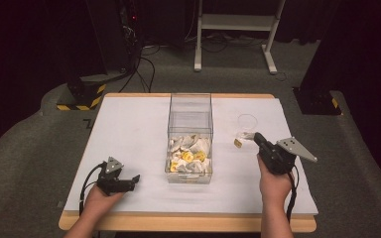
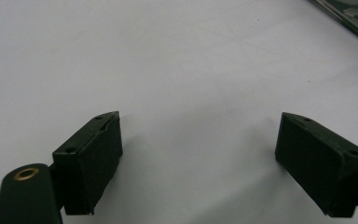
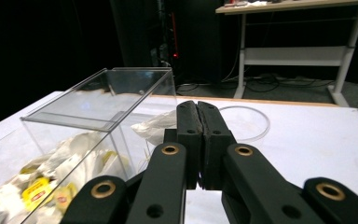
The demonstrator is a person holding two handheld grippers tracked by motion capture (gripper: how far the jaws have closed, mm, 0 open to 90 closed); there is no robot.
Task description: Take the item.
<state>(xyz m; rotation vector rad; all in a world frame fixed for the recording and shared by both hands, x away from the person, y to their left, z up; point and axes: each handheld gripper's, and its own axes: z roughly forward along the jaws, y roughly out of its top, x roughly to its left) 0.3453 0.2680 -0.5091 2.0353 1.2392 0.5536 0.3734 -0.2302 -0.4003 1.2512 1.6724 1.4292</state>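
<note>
White matte tabletop (image 1: 129, 129) bears a clear box (image 1: 190, 119); left hand-held gripper (image 1: 136, 178) gapes, right hand-held gripper (image 1: 256, 137) pinches a tea bag (image 1: 239, 143).

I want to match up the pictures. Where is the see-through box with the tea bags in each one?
High view: the clear box stands in the middle of the table.
Left gripper view: probably just its edge, in the top right corner.
Right gripper view: it is big and at the left.
Shared landmark: the white table cover.

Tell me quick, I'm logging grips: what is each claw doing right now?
Left claw: open, nothing between the jaws, over bare table.
Right claw: shut; what it holds, if anything, cannot be told.
</note>
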